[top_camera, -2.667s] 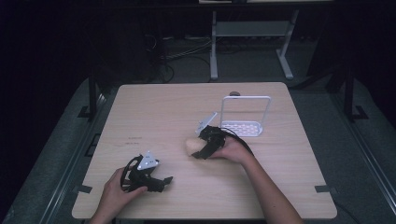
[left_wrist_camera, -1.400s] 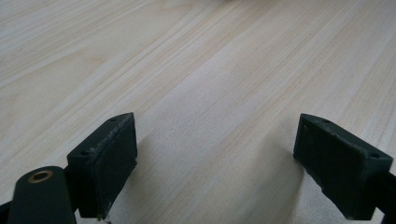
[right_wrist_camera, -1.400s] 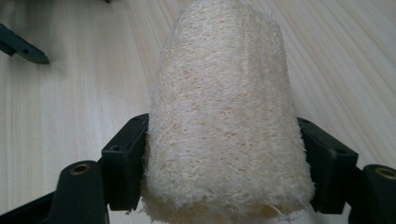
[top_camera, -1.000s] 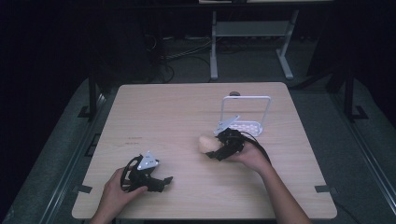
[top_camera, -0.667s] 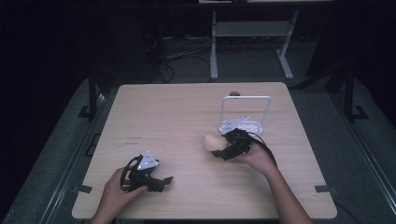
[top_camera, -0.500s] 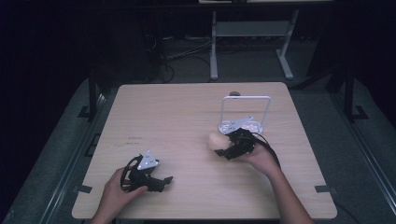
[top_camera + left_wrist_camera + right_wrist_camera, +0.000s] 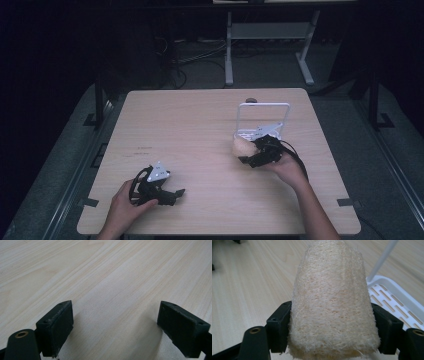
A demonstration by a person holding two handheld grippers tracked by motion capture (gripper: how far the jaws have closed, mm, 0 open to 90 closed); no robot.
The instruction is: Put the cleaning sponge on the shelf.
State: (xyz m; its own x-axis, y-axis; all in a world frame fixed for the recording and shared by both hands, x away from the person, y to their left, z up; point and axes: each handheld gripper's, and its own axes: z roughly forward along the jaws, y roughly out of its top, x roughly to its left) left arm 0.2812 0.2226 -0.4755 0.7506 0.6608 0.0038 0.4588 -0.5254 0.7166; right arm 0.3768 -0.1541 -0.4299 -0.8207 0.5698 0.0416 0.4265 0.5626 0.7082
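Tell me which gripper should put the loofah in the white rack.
Right. The right gripper is shut on the loofah beside the white rack. The left gripper sits open on the table, far off.

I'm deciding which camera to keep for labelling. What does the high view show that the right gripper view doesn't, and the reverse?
The high view alone shows the whole pale wooden table, the left gripper resting open near its front edge, both forearms, and the white wire frame standing over the tray.

The right gripper view alone shows the coarse fibres of the beige loofah sponge and the jaws pressed against its two sides, plus the slots of the white plastic tray.

Both show the right gripper holding the sponge beside the tray.
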